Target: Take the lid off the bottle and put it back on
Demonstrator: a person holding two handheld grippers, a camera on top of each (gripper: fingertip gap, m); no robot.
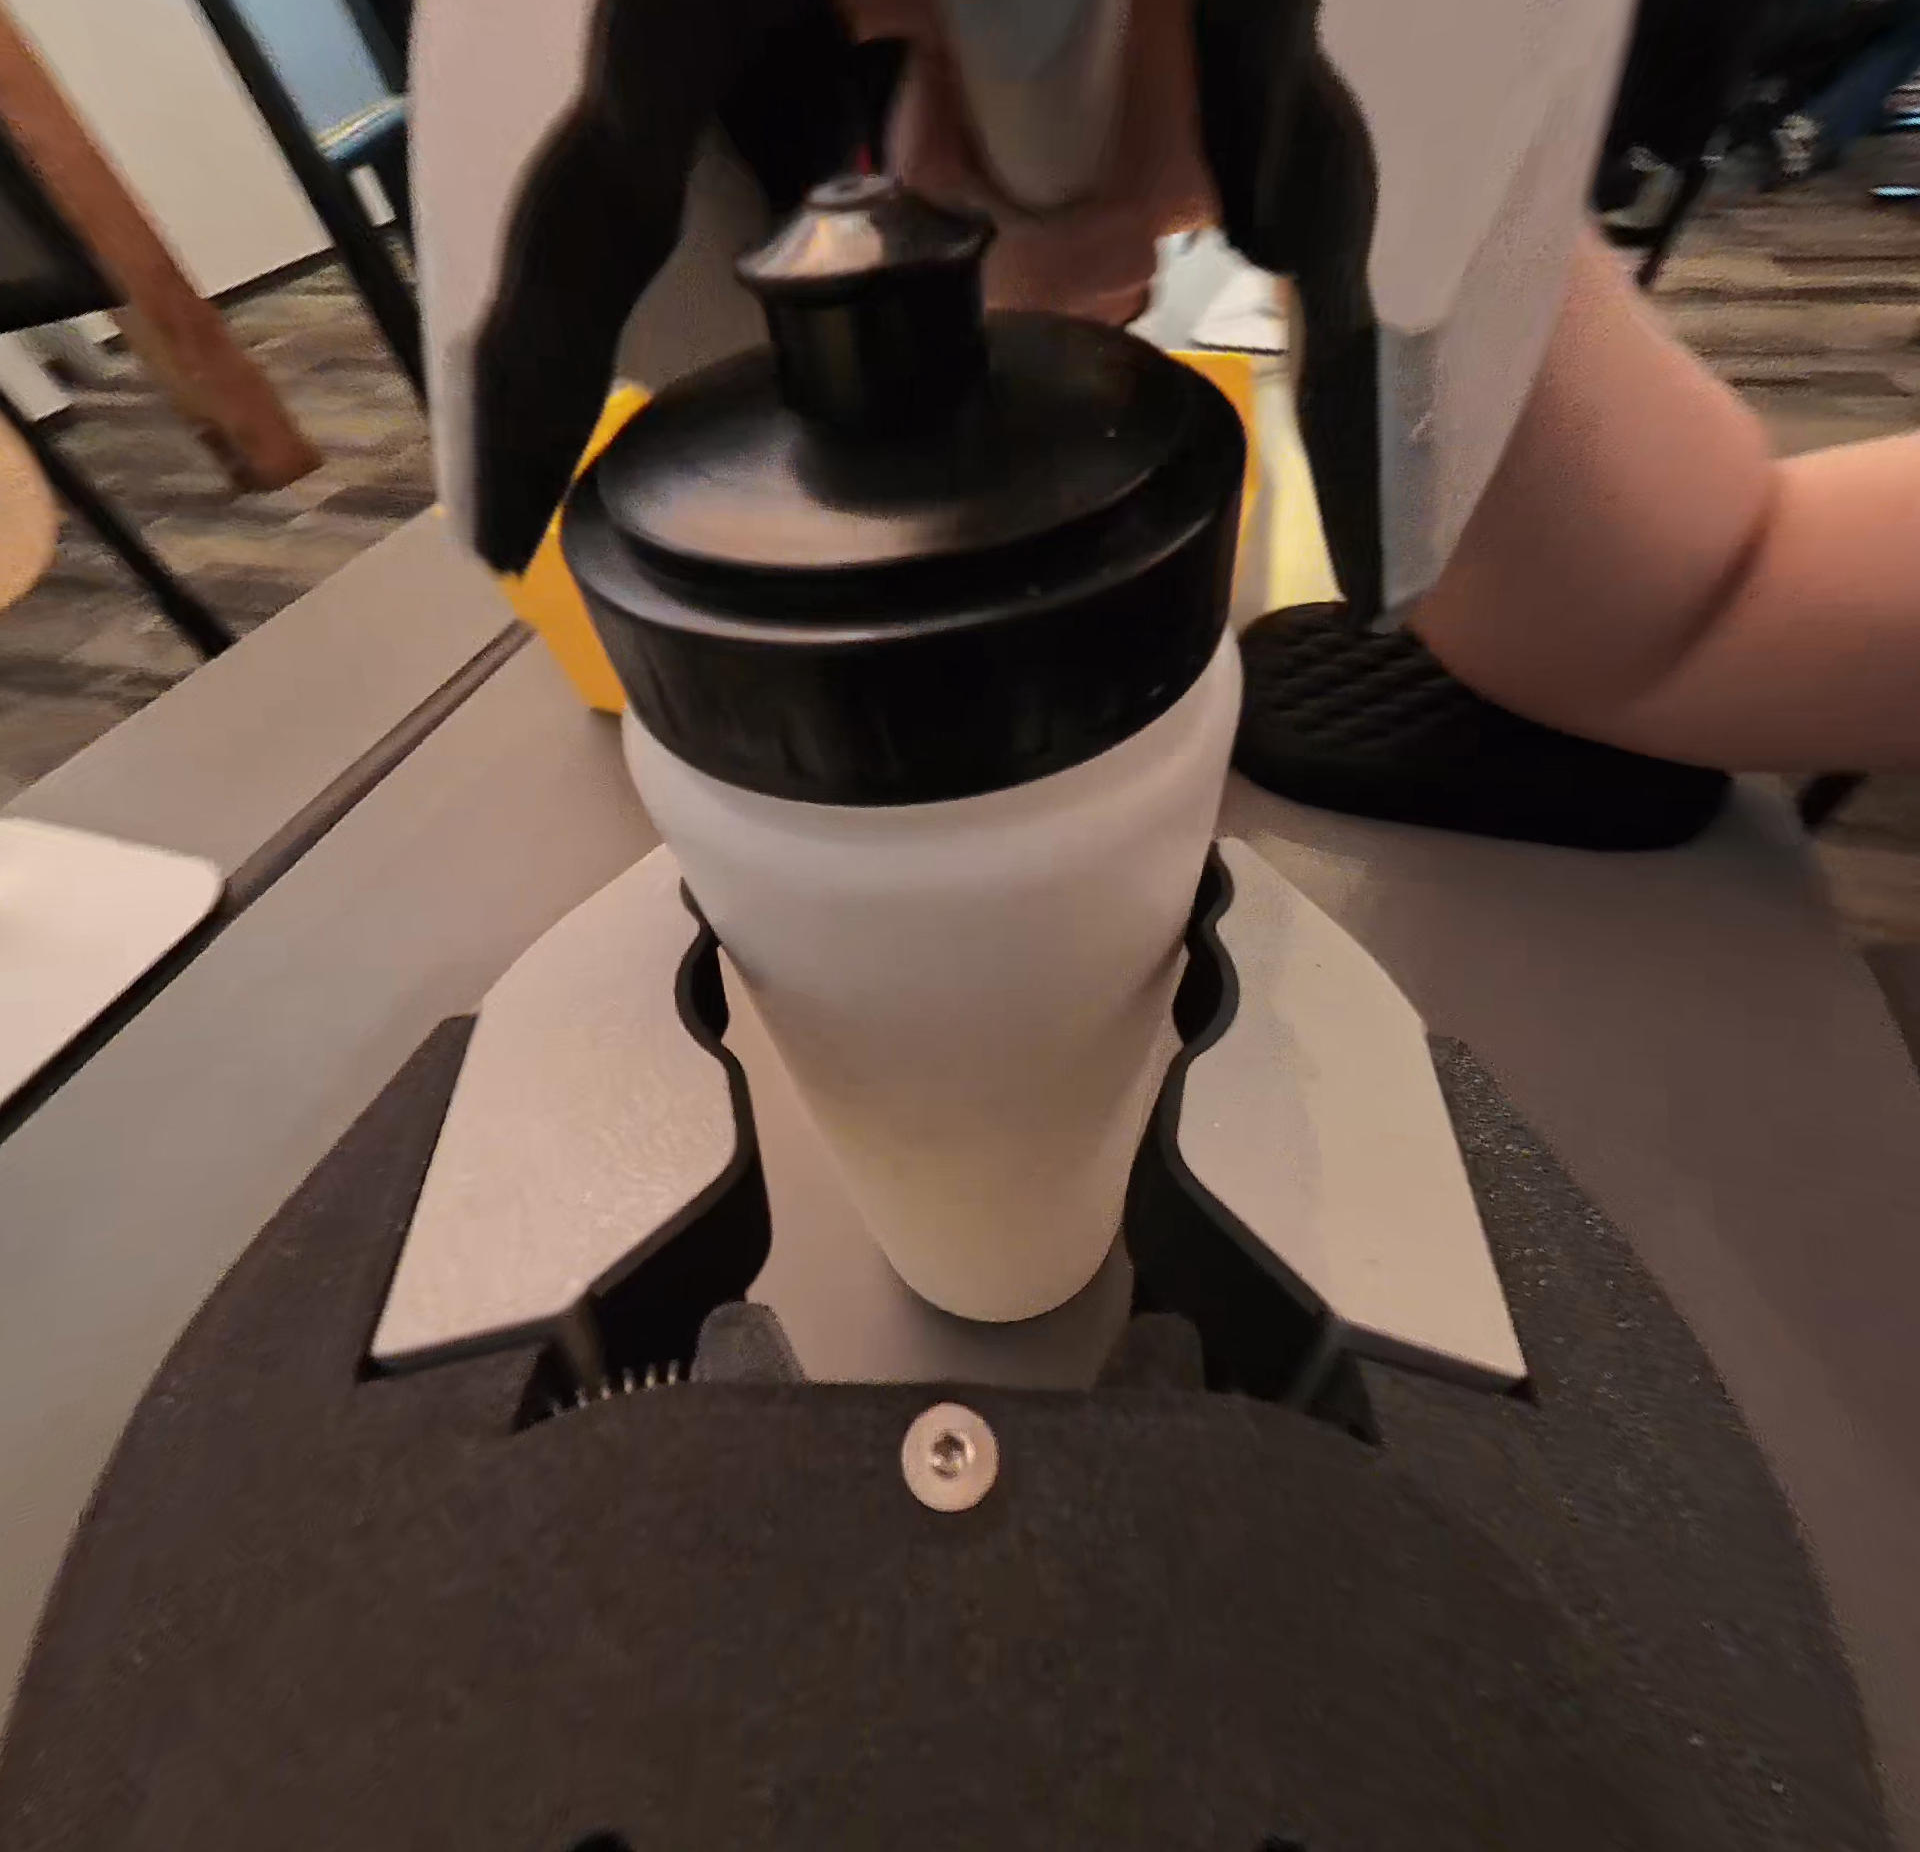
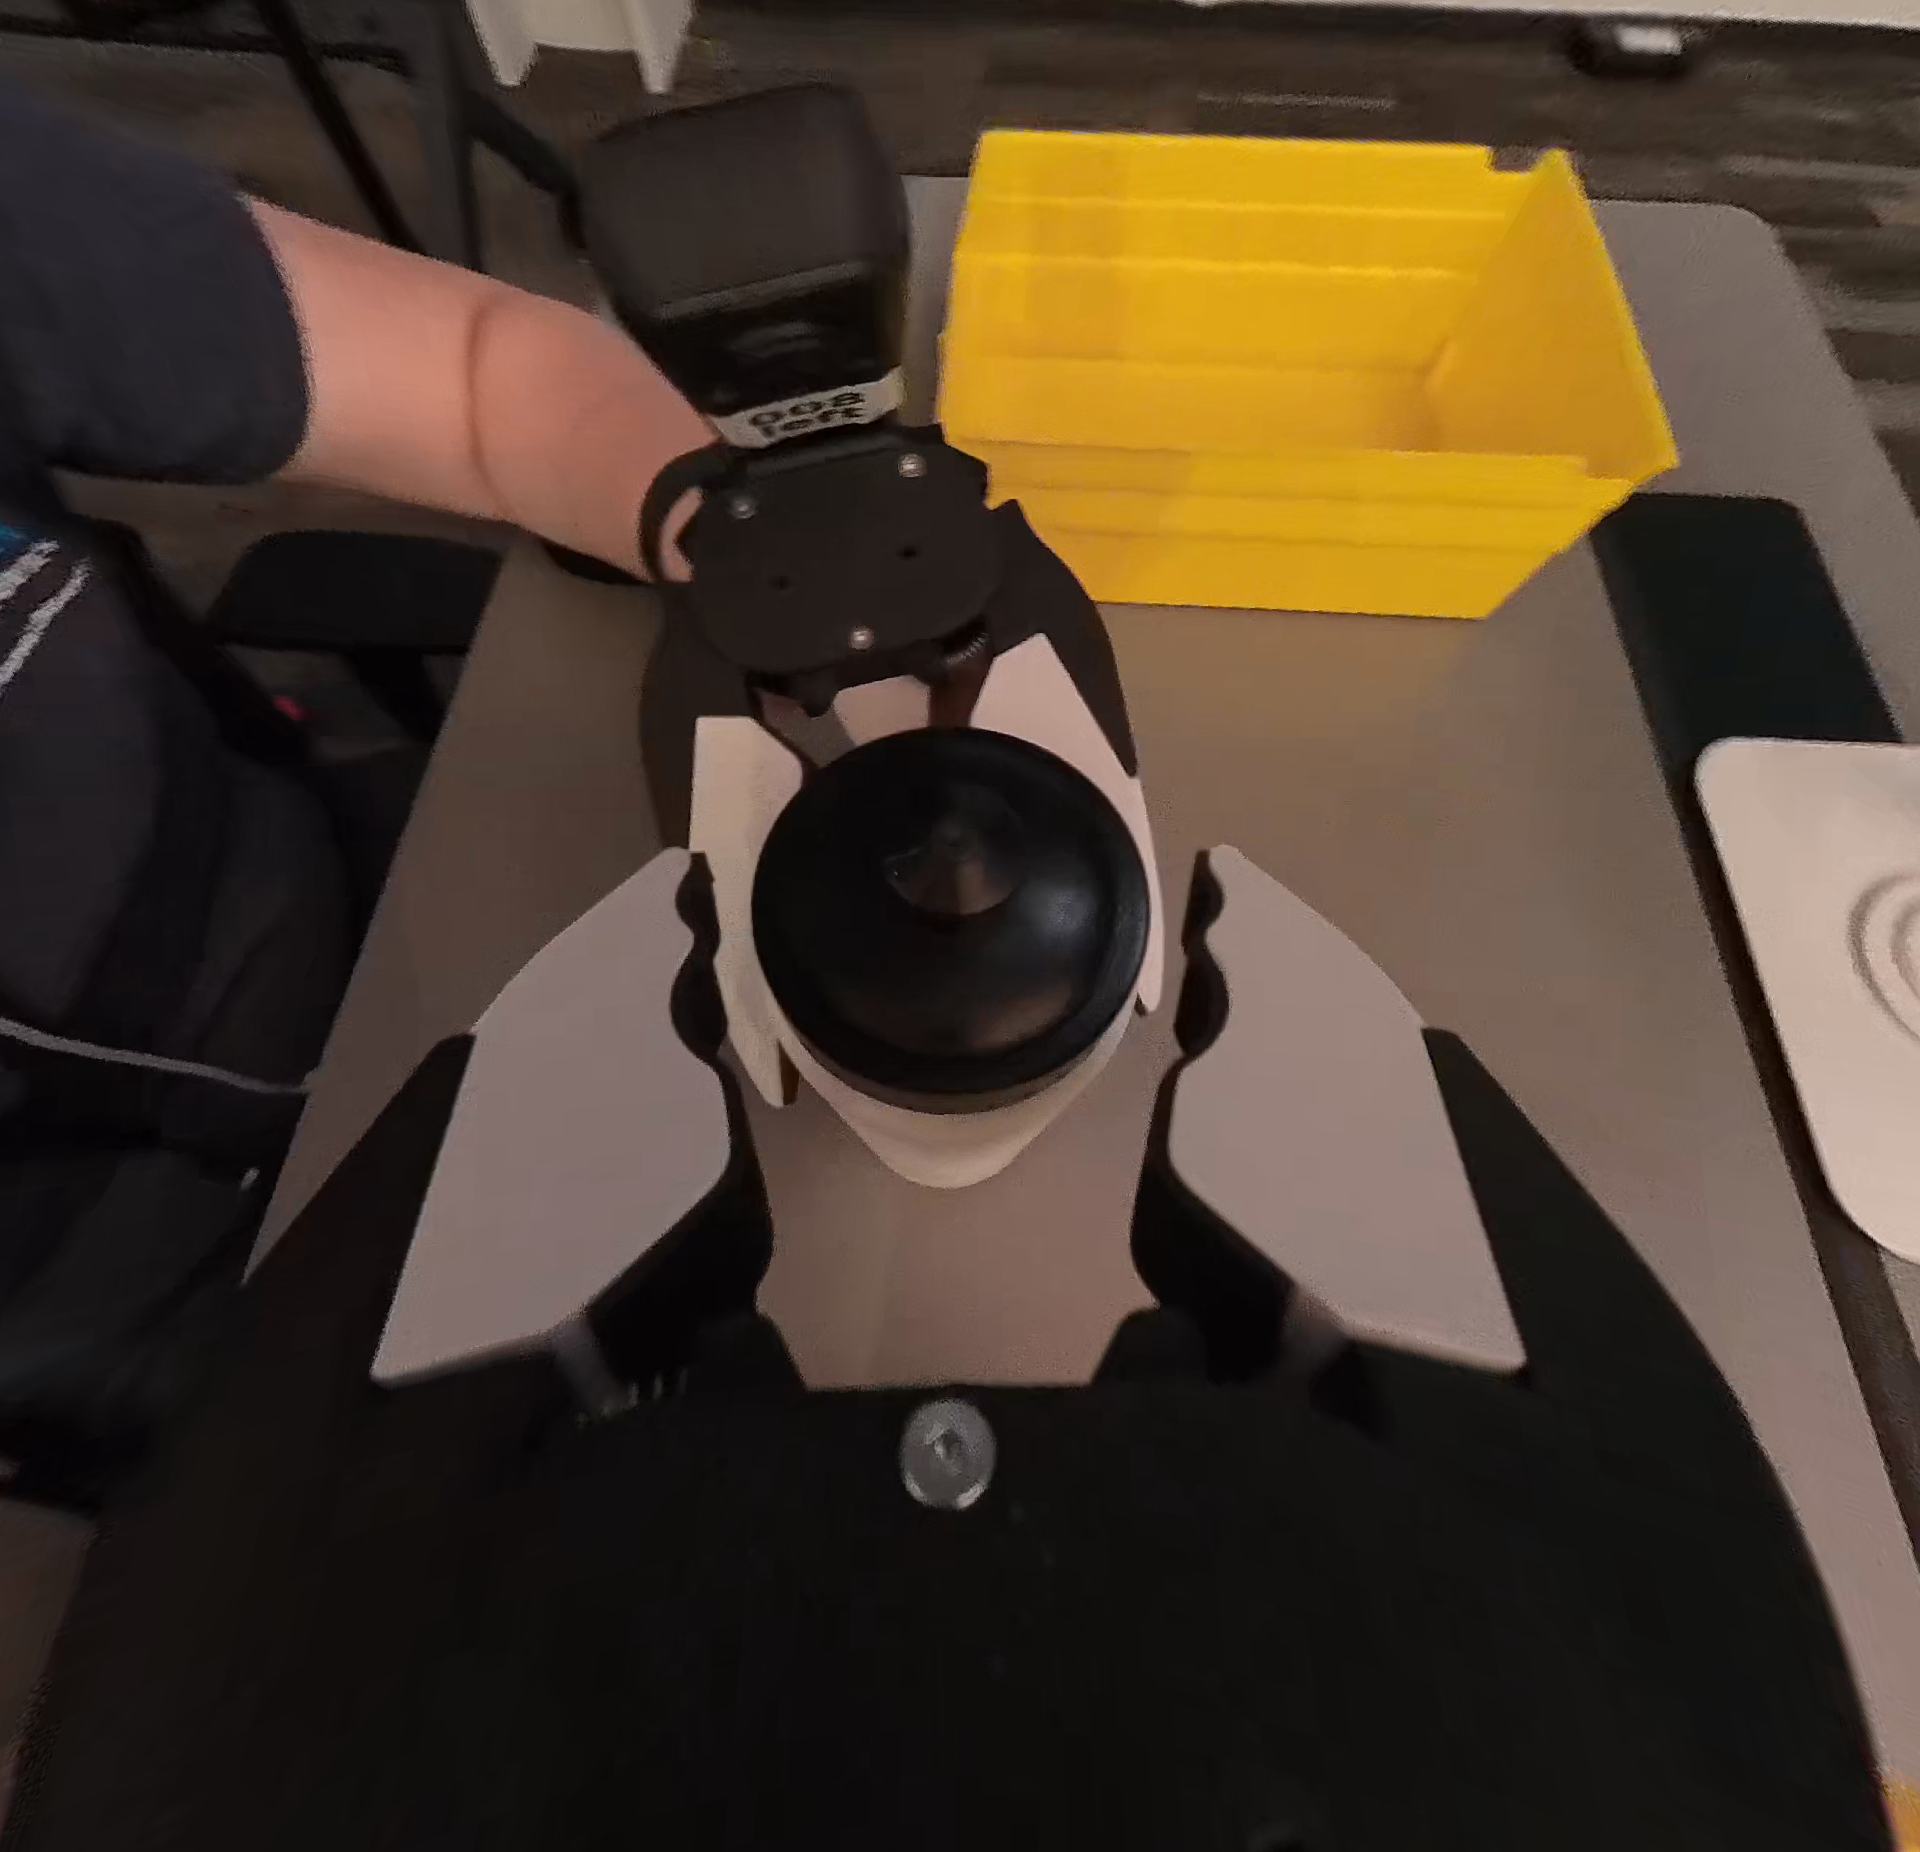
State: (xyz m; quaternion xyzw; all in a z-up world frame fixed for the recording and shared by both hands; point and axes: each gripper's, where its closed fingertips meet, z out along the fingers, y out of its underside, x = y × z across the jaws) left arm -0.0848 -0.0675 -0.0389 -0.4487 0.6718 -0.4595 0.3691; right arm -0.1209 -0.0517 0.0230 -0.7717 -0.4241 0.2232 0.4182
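A white bottle (image 1: 935, 1023) with a black push-pull lid (image 1: 904, 597) stands upright on the grey table (image 2: 1403, 763). My left gripper (image 1: 951, 867) is shut on the bottle's body below the lid. In the right wrist view the left gripper (image 2: 961, 1044) holds the bottle (image 2: 945, 1137) from the far side. My right gripper (image 2: 945, 862) is open, looking down, with one finger on each side of the lid (image 2: 945, 929) and small gaps to it. In the left wrist view the right gripper (image 1: 935, 566) shows blurred behind the lid.
A yellow bin (image 2: 1247, 400) stands behind the bottle toward the table's far edge. A white pad (image 2: 1829, 971) lies on a black mat (image 2: 1725, 618) at the right. A person's forearm (image 2: 468, 400) reaches in from the left. A black quilted pad (image 1: 1455, 742) lies near the bottle. Across from one pair of fingers to the other is roughly 7 cm.
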